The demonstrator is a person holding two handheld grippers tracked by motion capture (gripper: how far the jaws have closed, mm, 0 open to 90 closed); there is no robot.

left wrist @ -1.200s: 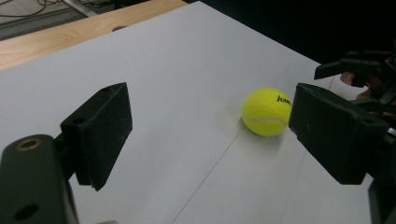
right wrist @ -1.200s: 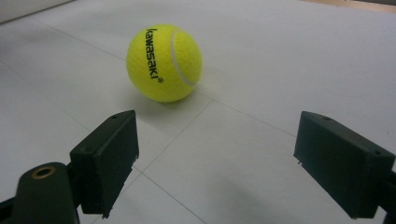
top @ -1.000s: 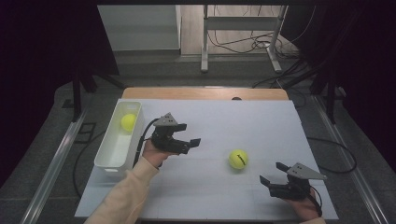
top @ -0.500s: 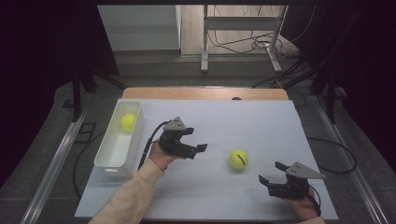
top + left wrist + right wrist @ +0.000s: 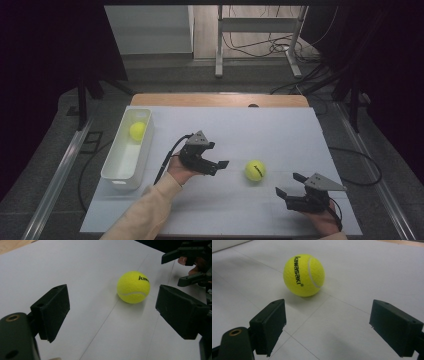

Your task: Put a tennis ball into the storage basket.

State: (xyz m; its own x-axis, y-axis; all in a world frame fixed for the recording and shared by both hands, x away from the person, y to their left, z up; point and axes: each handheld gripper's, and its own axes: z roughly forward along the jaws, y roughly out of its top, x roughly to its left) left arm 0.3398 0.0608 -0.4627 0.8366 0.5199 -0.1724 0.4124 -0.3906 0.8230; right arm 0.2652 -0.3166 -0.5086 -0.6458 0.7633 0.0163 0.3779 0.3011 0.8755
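A yellow tennis ball [image 5: 255, 170] lies on the white table between my two grippers. My left gripper [image 5: 220, 167] is just left of it and points at it. Its jaws have just been opening, and the ball [image 5: 133, 287] sits a little beyond the pads with nothing between them. My right gripper [image 5: 287, 183] rests near the front right edge, open, with the ball [image 5: 303, 275] ahead of it and to the left. A second yellow ball [image 5: 137, 131] lies in the white bin [image 5: 122, 177] at the left.
The bin stands along the table's left side. In the left gripper view the other gripper [image 5: 190, 265] shows past the ball at top right. A wooden strip [image 5: 220, 100] runs along the far table edge.
My left gripper has moved right and a little down toward the ball on the table. The right gripper and both balls have stayed put.
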